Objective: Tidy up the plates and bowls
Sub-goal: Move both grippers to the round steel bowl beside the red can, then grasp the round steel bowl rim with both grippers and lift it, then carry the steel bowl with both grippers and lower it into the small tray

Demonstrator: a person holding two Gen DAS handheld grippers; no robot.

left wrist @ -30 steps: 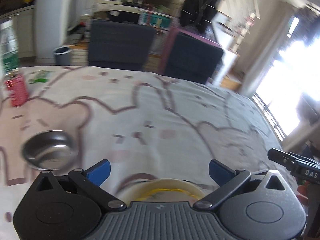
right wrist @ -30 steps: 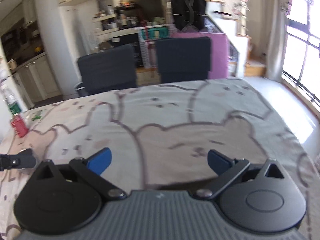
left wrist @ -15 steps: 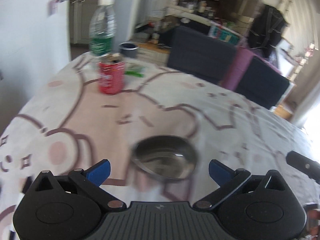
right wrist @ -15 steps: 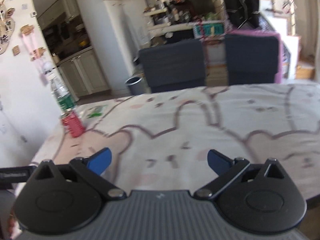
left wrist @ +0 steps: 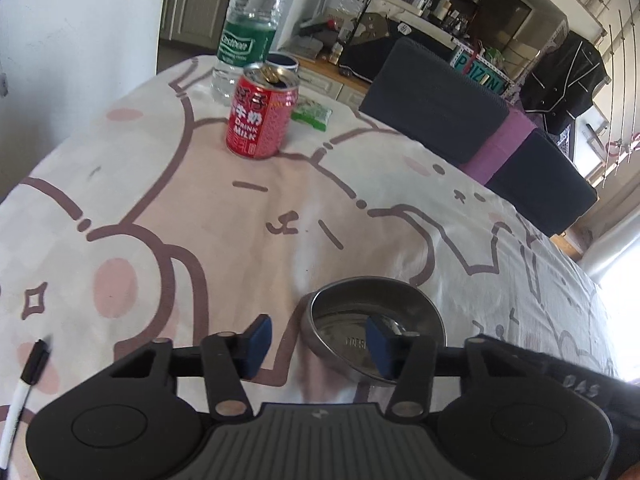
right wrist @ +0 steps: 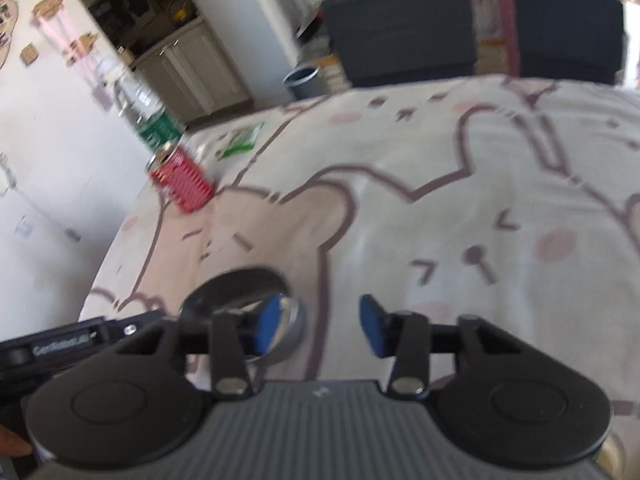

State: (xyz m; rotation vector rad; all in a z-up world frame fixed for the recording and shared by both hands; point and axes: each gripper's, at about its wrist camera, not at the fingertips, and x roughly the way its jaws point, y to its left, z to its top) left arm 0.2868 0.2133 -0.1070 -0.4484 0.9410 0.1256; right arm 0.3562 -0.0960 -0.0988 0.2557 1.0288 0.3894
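Note:
A small steel bowl [left wrist: 376,320] sits upright on the bear-print tablecloth [left wrist: 240,216]. My left gripper [left wrist: 318,346] is open; its right finger hangs over the bowl's inside and its left finger is outside the near left rim, so the jaws straddle that rim. In the right wrist view the same bowl [right wrist: 240,292] lies at lower left. My right gripper [right wrist: 316,330] is open and empty, with its left finger over the bowl's right rim. The bowl's near side is hidden behind the fingers.
A red milk can [left wrist: 260,116], a water bottle [left wrist: 248,28] and a green packet [left wrist: 312,112] stand at the far left of the table. A marker pen [left wrist: 24,392] lies near the left edge. Two dark chairs [left wrist: 436,120] stand behind the table.
Both grippers have swung left and come down close to the steel bowl. Their jaws have narrowed but remain open. The yellow-rimmed dish seen under the left gripper earlier is out of view.

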